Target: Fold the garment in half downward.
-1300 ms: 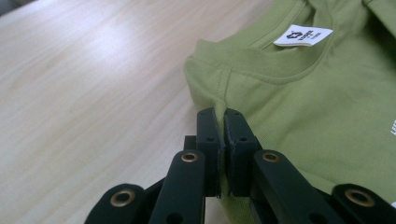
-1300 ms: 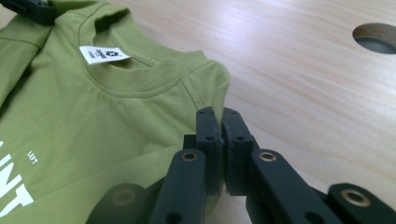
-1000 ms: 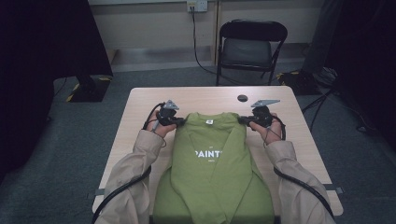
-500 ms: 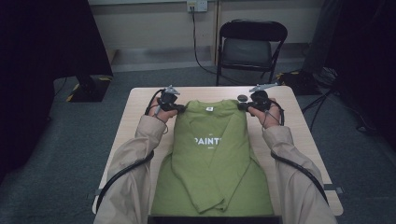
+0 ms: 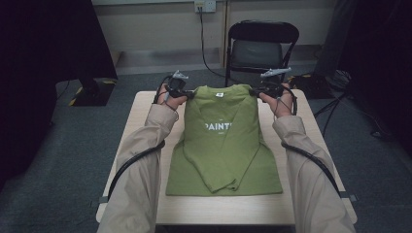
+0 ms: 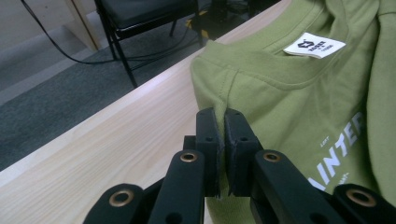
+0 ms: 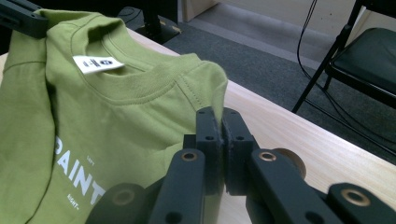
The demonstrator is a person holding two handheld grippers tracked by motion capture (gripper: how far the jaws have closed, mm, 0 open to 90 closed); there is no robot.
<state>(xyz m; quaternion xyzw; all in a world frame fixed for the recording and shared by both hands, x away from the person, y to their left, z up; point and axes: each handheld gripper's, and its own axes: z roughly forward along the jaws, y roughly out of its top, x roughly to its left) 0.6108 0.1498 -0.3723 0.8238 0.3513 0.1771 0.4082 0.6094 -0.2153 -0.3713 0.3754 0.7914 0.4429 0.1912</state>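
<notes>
While I watch from above, the green shirt [image 5: 226, 141] hangs from both shoulders onto the tabletop [image 5: 311, 126]. My left tool [image 6: 219, 122] pinches a shoulder seam (pads pressed tight); my right tool [image 7: 218, 120] pinches the other.

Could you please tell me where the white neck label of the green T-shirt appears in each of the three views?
High view: the white neck label sits at top centre, inside the collar of the green T-shirt.
Left gripper view: upper right, beyond the jaws.
Right gripper view: upper left, inside the collar.
Shared landmark: the black folding chair behind the table.
</notes>
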